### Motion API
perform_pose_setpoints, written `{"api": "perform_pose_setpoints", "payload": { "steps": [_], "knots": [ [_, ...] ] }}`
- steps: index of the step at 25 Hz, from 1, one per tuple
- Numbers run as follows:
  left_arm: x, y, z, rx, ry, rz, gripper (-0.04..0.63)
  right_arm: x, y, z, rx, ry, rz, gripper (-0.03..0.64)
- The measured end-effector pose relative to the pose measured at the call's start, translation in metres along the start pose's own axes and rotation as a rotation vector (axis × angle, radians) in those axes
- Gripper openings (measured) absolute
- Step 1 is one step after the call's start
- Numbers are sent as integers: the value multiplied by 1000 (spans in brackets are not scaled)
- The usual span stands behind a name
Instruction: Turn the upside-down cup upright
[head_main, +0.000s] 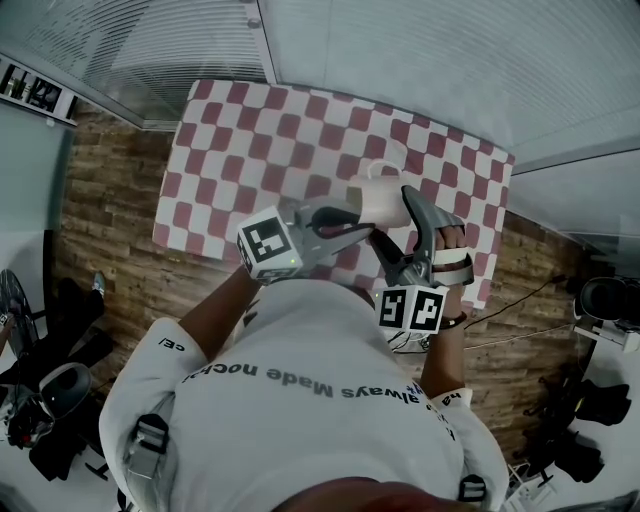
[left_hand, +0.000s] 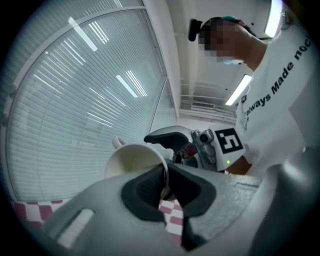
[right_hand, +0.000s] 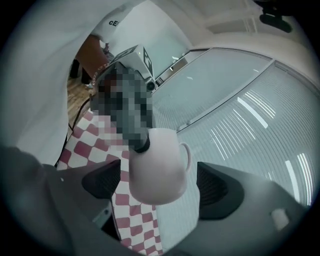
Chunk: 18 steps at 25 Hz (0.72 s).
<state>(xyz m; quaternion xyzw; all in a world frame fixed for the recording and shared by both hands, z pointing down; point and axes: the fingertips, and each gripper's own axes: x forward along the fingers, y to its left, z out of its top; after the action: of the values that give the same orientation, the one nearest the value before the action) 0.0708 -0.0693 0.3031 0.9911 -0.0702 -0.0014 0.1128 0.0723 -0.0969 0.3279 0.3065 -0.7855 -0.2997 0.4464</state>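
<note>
Two grippers meet at the cup (right_hand: 157, 167) — your left gripper (left_hand: 165, 187) pinches its rim to keep it aloft over the checkered table (head_main: 230, 130), while your right gripper (right_hand: 160, 186) straddles its body, jaws wide, not touching.

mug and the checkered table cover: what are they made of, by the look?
The mug: likely glazed ceramic; white, smooth, opaque wall, moulded loop handle. Plastic can't be ruled out.
The checkered table cover: cloth or vinyl; flat red-and-white print, no glare. The weave can't be made out.
</note>
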Motion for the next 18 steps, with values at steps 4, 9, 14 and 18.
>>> {"api": "perform_pose_setpoints", "payload": {
  "steps": [4,9,14,18],
  "knots": [
    [3,-7,-4,5,18,-19,23,7,2,-2,-33,34,2,481],
    [7,-11,-7,6,25,-31,23,14,5,-6,-58,56,3,481],
    [8,-12,-3,-12,11,-47,23,18,7,-11,-70,71,1,448],
    [9,-11,-3,-11,11,-42,25,19,7,-12,-62,66,-1,443]
  ]
}}
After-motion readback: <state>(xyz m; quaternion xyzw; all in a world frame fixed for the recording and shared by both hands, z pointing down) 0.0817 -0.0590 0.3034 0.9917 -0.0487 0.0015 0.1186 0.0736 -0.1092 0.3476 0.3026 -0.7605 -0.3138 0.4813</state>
